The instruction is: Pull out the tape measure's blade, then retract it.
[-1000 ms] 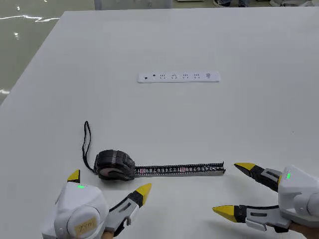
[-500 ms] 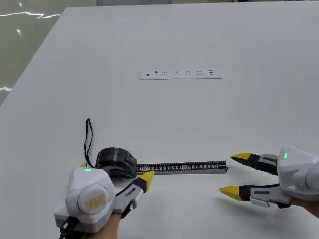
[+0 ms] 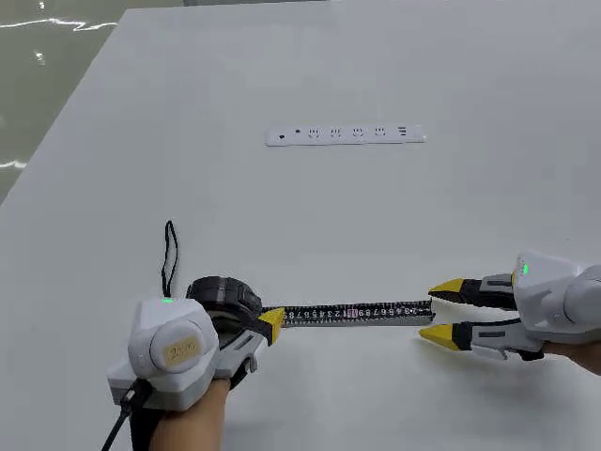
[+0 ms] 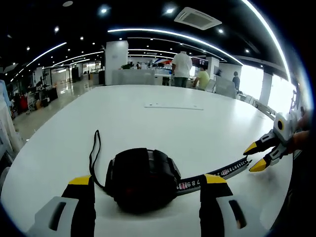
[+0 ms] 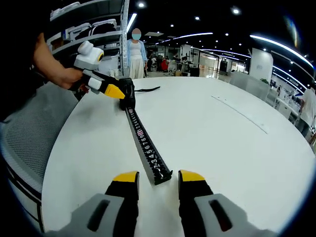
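Observation:
A black tape measure (image 3: 225,297) lies on the white table with its blade (image 3: 352,313) drawn out to the right, numbers up. My left gripper (image 3: 223,316) is open and straddles the case (image 4: 143,177). One yellow fingertip (image 4: 81,180) stands on each side, with a small gap to the case. My right gripper (image 3: 441,310) is open at the blade's free end. In the right gripper view the end hook (image 5: 162,177) lies between the two fingertips (image 5: 126,177), and I see no contact.
A white power strip (image 3: 346,134) lies flat further back on the table. The tape's black wrist strap (image 3: 169,256) trails away behind the case. The table's left edge (image 3: 56,122) drops to a glossy floor. People stand far off (image 4: 182,66).
My left gripper has moved forward until its fingers straddle the case. My right gripper has slid left to the blade's end and its jaws have narrowed. The tape measure has stayed put.

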Demonstrator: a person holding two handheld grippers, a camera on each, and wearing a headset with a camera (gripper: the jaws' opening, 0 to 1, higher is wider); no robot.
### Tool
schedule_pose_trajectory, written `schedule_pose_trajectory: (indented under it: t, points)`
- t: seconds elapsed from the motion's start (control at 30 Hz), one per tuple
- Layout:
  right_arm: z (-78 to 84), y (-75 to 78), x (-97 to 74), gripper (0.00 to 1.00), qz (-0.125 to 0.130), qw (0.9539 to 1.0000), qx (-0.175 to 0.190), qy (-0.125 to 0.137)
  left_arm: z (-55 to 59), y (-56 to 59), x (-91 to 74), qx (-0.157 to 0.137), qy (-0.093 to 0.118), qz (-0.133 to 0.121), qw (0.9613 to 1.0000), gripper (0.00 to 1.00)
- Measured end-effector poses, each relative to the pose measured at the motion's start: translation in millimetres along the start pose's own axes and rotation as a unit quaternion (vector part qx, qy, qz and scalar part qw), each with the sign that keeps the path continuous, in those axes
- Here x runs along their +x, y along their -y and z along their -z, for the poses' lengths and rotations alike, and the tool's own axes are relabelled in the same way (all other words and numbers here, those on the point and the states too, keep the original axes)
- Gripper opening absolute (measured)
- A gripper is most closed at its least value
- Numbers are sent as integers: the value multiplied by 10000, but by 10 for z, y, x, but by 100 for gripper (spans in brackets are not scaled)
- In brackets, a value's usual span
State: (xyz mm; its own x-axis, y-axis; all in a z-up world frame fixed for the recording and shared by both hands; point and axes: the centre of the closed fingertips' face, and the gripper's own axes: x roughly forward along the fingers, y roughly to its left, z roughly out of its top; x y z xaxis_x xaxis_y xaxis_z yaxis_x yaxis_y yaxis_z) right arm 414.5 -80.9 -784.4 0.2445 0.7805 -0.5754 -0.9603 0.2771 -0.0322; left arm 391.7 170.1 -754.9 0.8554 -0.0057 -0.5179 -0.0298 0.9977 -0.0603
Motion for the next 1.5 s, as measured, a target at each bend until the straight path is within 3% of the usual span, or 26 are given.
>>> schedule_pose_trajectory:
  t: [0.53, 0.8, 1.07, 1.3, 1.5]
  points:
    - [10, -21, 70, 16, -249, 9992, -273, -171, 10, -31, 53, -112, -112, -92, 9998, 78]
    - [18, 20, 75, 13, -288, 9982, -458, -238, -3, 18, 111, -259, -175, -97, 9995, 72]
    - [20, 41, 75, 13, -244, 9982, -481, -263, 26, -37, 132, -180, -303, -243, 9991, 66]
    - [11, 33, 68, 13, -229, 9978, -540, -310, 47, -60, 155, -423, -332, -333, 9980, 65]
    - [18, 36, 68, 13, -227, 9977, -558, -323, 53, -56, 152, -365, -377, -360, 9980, 65]
